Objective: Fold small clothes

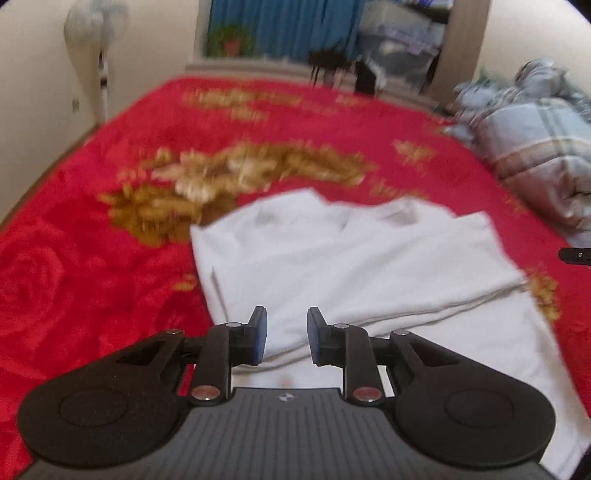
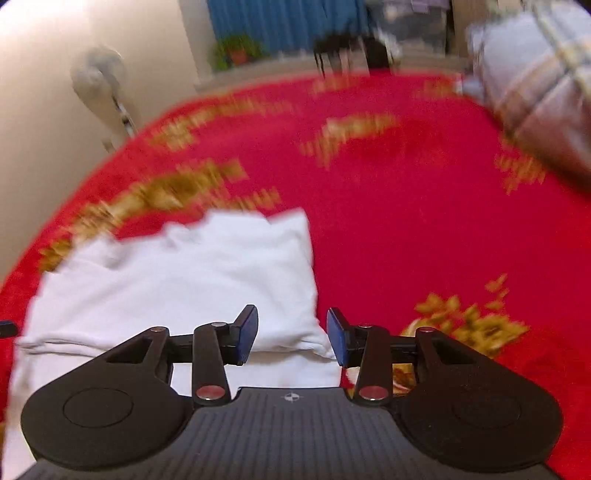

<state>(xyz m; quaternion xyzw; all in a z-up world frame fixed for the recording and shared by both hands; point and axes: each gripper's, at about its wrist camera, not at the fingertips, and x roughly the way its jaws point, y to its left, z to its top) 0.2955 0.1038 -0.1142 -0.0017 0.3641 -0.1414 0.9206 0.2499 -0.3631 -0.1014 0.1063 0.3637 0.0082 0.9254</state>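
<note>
Nearest in the left wrist view, the left gripper (image 1: pixel 283 334) hovers with its jaws apart and nothing between them, just above the near folded edge of a white garment (image 1: pixel 351 258). In the right wrist view, the right gripper (image 2: pixel 291 336) is likewise parted, a little wider, and empty, poised over the garment's (image 2: pixel 184 288) right-hand corner, where the cloth meets the blanket.

The garment lies on a red blanket (image 1: pixel 92 277) with gold flowers. It looks partly folded: an upper layer lies doubled over a lower one, with the collar end farther away. Both views are blurred, so finer creases cannot be made out.

Judging by this, one fold is laid and neither gripper holds cloth. The next move likely calls for pinching the near edge at both corners, catching all layers, then carrying it towards the collar.

Farther back sit a plaid quilt (image 1: pixel 535 155), a fan (image 1: pixel 96 33) and a blue curtain (image 1: pixel 284 26).
</note>
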